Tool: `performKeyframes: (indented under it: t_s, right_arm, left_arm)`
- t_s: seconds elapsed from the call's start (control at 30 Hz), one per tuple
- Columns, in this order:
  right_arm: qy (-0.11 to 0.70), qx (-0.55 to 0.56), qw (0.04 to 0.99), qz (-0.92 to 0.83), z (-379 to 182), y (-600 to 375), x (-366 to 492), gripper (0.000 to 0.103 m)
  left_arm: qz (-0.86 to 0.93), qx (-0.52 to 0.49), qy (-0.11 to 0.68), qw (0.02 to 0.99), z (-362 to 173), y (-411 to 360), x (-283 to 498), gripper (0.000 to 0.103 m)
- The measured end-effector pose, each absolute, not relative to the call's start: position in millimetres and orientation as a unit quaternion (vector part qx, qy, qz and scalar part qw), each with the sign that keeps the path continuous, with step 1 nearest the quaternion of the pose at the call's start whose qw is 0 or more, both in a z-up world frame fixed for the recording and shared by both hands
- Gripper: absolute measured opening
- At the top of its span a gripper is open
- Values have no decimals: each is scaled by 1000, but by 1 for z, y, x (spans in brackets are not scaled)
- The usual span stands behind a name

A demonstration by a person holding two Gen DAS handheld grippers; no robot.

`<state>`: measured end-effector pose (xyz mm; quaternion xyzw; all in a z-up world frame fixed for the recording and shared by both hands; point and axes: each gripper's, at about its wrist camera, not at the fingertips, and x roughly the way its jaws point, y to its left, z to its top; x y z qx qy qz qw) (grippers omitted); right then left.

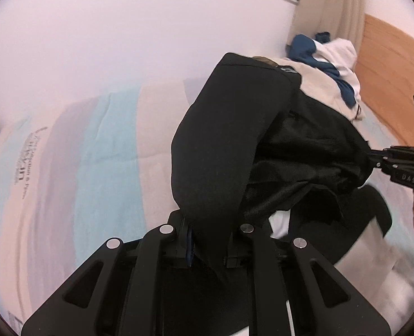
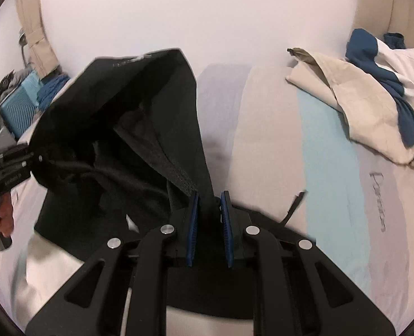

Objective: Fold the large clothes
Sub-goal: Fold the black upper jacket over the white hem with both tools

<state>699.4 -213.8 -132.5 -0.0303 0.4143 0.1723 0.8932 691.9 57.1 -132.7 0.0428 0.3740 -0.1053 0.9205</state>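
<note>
Black, smooth-woven cloth with a mesh lining fills the middle of both views: a large black garment point(image 1: 229, 128) held up off the bed between the two tools. At far left in the right wrist view sit a ribbed blue box point(image 2: 19, 109) and a crumpled blue cloth point(image 2: 50, 89) past the edge of the bed. The pastel striped bedsheet with grey lettering point(image 1: 95, 151) spreads under everything. In the left wrist view the left tool point(image 1: 207, 240) is closed tight on a fold of the black garment, which rises straight out from between its fingers. Further right, the right tool point(image 2: 209, 224) stands with its blue ribbed pads point(image 2: 193, 224) slightly apart, clamping a narrow hem of the same garment between them; the lower part of the garment hangs down onto the sheet. To the right lies a rumpled heap of beige, white and navy clothes point(image 2: 375, 103) near the wall, and beyond it, in the left wrist view, a wooden headboard point(image 1: 389, 78)
</note>
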Motion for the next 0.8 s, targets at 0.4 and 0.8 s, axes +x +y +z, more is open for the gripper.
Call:
performKeyframes:
  t_s: [0.4,0.8]
  right_arm:
    - [457,-14,878,140,-211,-235,627,15]
    - [485,-37,862,142,-243,-241,587,10]
  left_arm:
    - [-95,61,383,917,-189,39,605,13]
    - [-83,55,419,902,-223,44,564,11]
